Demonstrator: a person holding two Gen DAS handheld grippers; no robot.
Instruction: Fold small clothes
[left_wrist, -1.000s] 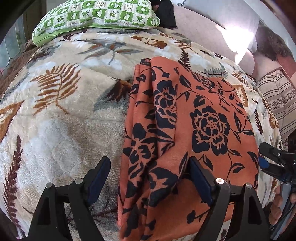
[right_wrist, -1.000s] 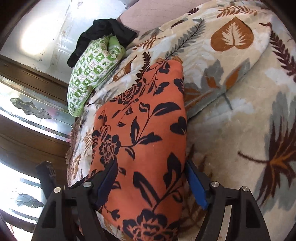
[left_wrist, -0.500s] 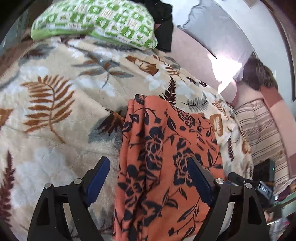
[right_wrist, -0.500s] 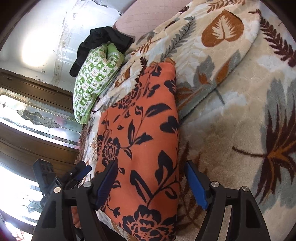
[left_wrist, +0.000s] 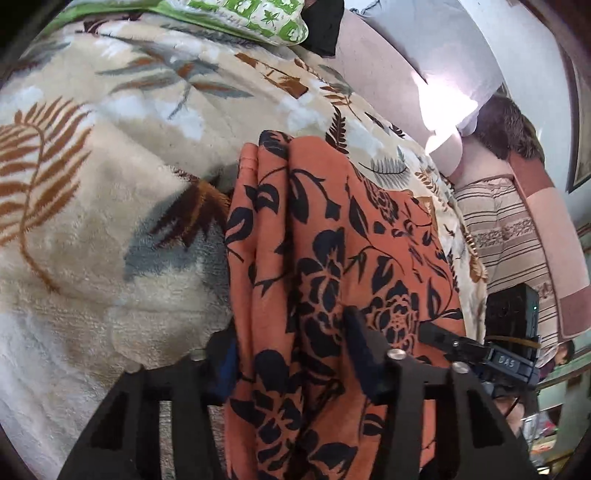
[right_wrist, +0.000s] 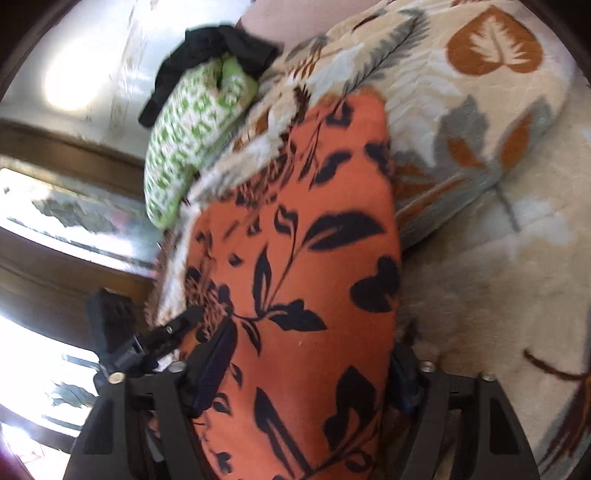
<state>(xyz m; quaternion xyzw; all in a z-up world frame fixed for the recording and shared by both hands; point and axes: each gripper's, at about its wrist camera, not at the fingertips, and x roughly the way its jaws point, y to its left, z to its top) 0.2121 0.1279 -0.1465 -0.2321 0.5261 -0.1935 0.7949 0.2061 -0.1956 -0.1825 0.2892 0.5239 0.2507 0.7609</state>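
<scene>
An orange garment with a black flower print (left_wrist: 332, 266) lies folded lengthwise on a leaf-patterned blanket (left_wrist: 92, 192). My left gripper (left_wrist: 288, 354) has closed on its near left edge, with bunched cloth between the fingers. In the right wrist view the same garment (right_wrist: 314, 280) fills the middle. My right gripper (right_wrist: 310, 365) has its fingers pressed against both sides of the near right end. Each gripper shows in the other's view, the right one (left_wrist: 480, 350) and the left one (right_wrist: 147, 343).
A green-and-white pillow (right_wrist: 192, 122) with a dark garment (right_wrist: 221, 48) on it lies at the far end of the bed. A folded-back blanket edge (right_wrist: 480, 155) rises right of the garment. A striped cushion (left_wrist: 506, 240) and a wooden wall (right_wrist: 55, 266) flank the bed.
Both grippers have gone from wide open around the garment's near end to closed on it. Both cameras have moved closer and tilted.
</scene>
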